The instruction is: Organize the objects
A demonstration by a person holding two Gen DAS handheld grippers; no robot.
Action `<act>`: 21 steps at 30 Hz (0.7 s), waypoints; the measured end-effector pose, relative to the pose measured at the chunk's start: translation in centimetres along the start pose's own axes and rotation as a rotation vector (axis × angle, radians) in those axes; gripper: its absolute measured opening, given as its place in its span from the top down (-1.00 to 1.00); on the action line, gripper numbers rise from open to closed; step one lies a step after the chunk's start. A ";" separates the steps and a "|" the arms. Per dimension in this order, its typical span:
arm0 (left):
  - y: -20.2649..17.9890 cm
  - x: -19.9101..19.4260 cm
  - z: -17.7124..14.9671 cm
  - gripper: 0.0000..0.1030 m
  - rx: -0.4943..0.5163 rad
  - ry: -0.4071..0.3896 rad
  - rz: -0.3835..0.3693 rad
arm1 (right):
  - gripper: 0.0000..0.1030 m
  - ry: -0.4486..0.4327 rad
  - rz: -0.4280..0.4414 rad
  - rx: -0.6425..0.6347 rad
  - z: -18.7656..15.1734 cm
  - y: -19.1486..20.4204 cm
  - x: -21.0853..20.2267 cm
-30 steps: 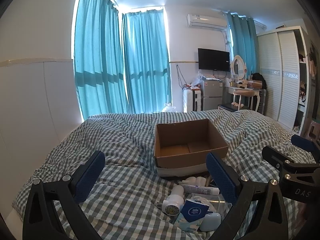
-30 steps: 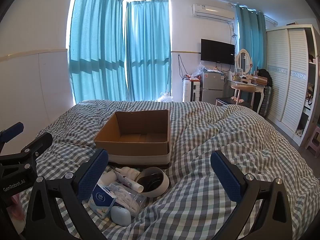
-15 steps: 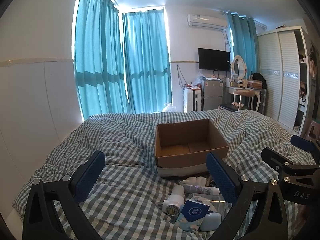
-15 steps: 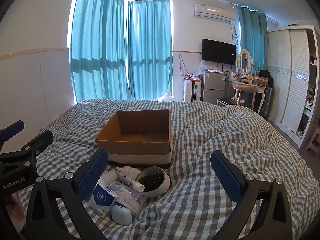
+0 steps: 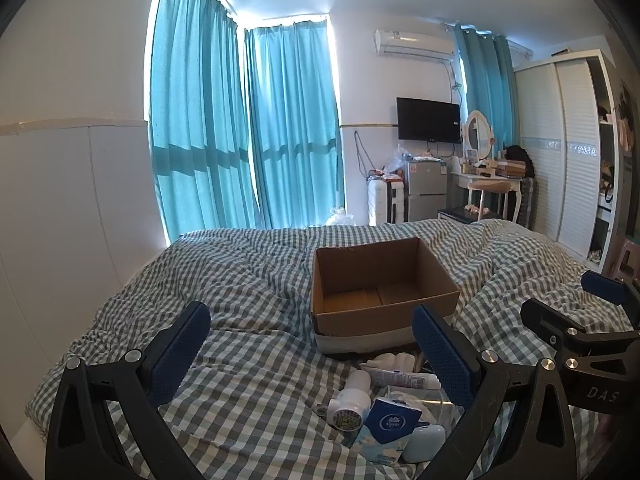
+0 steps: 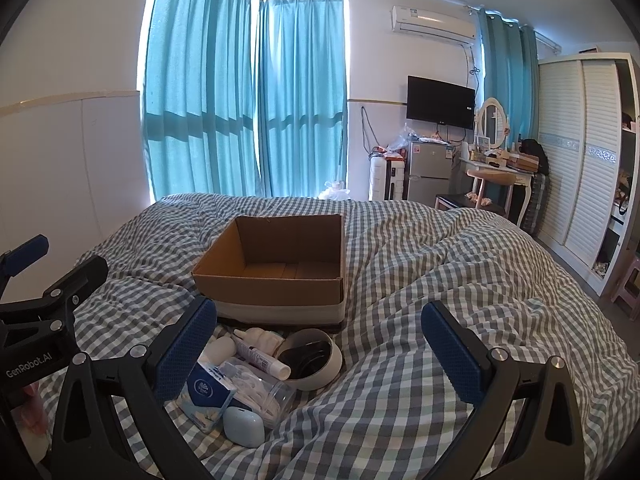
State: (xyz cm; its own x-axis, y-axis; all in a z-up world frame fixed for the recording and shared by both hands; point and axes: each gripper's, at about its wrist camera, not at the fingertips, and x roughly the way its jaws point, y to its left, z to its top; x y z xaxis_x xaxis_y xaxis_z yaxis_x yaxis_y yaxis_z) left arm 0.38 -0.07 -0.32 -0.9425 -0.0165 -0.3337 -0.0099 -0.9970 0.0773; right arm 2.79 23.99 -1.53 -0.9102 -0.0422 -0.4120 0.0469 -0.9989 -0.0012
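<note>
Right wrist view: both grippers are hovering wide open over a heap of small things, with nothing picked yet.

Lying in a tight cluster on the checked bedspread, the small things are sitting just in front of the empty cardboard box: a blue tissue pack, a pale blue case, a clear plastic container, a white tube, a white bottle and a round dark bowl. The task seems to be only starting, since the box is holding nothing. The right gripper is spreading its jaws with the bowl between them and gripping nothing; the left gripper is equally wide and empty beside it. Next, one gripper probably needs to be lowering onto a single item, most likely the bowl or tube, closing on it without dragging its touching neighbours, then carrying it over the box's near wall.
</note>
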 end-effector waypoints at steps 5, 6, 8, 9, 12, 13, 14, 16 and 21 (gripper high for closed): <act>0.3 0.0 0.0 -1.00 -0.023 0.010 -0.009 | -1.00 0.003 0.005 0.008 -0.3 0.1 0.2; 0.4 0.0 -0.1 -1.00 -0.022 0.008 -0.008 | -1.00 0.003 0.003 0.006 -0.4 0.2 0.2; 0.4 0.0 -0.1 -1.00 -0.019 0.011 -0.010 | -1.00 0.002 -0.004 0.001 -0.5 0.2 0.2; 0.4 0.0 -0.1 -1.00 -0.021 0.015 -0.010 | -1.00 0.002 -0.006 0.000 -0.6 0.3 0.2; 0.6 0.1 -0.1 -1.00 -0.031 0.020 -0.017 | -1.00 0.003 -0.010 0.002 -0.6 0.3 0.1; 0.6 0.1 -0.1 -1.00 -0.033 0.020 -0.017 | -1.00 0.002 -0.011 0.002 -0.6 0.3 0.0; 0.6 0.1 -0.1 -1.00 -0.032 0.020 -0.017 | -1.00 0.001 -0.013 0.001 -0.5 0.2 -0.1; 0.6 0.0 -0.1 -1.00 -0.030 0.015 -0.018 | -1.00 -0.001 -0.021 0.002 -0.5 0.1 -0.2; 0.6 0.0 -0.1 -1.00 -0.029 0.019 -0.025 | -1.00 -0.007 -0.027 0.018 -0.4 -0.4 -0.7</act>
State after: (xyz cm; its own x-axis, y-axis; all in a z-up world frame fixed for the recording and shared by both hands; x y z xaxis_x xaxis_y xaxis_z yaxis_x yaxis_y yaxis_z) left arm 0.36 -0.65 -0.36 -0.9355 0.0070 -0.3534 -0.0233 -0.9989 0.0419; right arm 3.52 24.47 -1.59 -0.9141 -0.0153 -0.4052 0.0150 -0.9999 0.0038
